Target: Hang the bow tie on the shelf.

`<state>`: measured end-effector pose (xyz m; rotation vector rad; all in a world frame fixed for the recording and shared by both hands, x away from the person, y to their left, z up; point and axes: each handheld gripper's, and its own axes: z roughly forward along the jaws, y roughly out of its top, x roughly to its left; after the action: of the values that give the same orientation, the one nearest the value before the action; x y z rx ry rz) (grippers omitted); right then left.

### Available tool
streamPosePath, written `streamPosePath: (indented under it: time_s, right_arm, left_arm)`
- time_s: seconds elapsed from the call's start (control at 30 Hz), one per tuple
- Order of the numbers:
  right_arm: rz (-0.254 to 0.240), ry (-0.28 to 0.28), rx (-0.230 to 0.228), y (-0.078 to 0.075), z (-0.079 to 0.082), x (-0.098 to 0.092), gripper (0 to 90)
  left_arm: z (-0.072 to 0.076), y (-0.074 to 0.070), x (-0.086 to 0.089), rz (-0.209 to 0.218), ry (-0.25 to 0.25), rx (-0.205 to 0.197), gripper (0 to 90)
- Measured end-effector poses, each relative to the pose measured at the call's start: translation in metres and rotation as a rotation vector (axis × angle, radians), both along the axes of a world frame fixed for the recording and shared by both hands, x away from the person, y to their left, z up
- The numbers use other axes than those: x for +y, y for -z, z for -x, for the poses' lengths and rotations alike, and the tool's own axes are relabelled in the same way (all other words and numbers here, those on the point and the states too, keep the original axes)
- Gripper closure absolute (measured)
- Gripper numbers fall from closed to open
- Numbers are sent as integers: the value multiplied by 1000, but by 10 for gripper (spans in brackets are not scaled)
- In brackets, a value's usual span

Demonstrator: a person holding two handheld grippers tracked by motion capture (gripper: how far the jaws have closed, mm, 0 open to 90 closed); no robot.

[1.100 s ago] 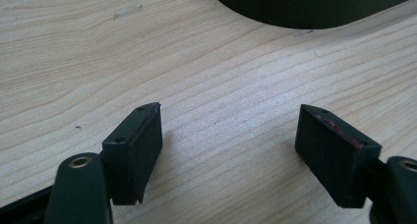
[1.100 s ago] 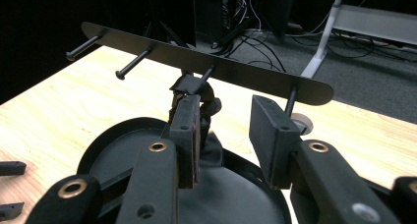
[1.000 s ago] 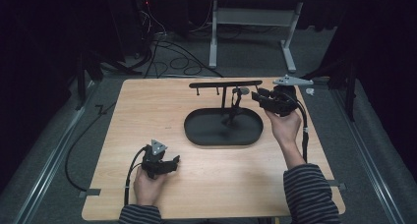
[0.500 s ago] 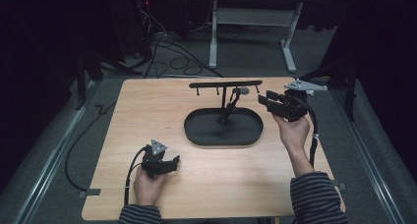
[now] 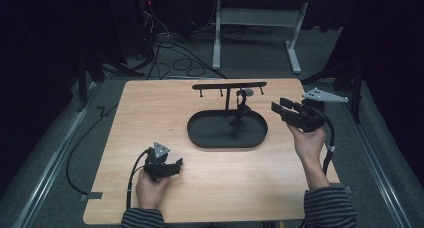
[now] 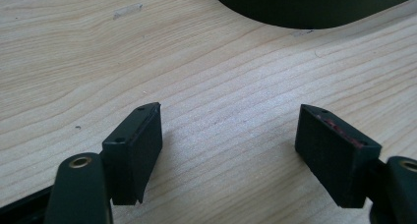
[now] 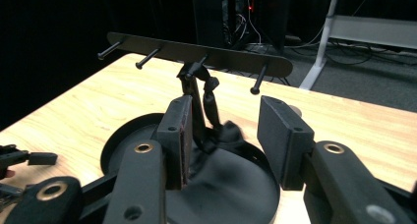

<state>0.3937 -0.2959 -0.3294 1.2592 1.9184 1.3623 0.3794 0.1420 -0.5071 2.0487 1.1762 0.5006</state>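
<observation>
1. We see the left gripper [image 5: 172, 164] resting low on the pale wooden table [image 5: 150, 113], near its front edge; its jaws stand wide apart with nothing between them.
2. The right gripper [image 5: 281, 105] is held up just right of the black oval tray stand [image 5: 200, 135], jaws parted and empty.
3. A dark strap-like item [image 7: 209, 101] hangs from the stand's black peg bar [image 7: 231, 59] into the tray.
4. We can read no writing or brand marks.

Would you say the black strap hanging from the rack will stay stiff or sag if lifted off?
The strap likely sags: it droops from a peg of the rack and bunches in the tray. It looks light.
</observation>
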Motion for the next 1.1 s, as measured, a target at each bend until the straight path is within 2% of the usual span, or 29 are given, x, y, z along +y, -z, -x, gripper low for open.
streamPosePath:
  time_s: [0.1,0.77,1.1]
  right_arm:
    - [-28,-4,-2,3,6,-4,586]
    - [-28,5,-16,13,32,-13,582]
    - [-47,3,-28,26,50,-15,577]
  left_arm:
    - [0,0,0,2,0,0,266]
    - [0,0,0,2,1,0,265]
    - [0,0,0,2,0,-1,266]
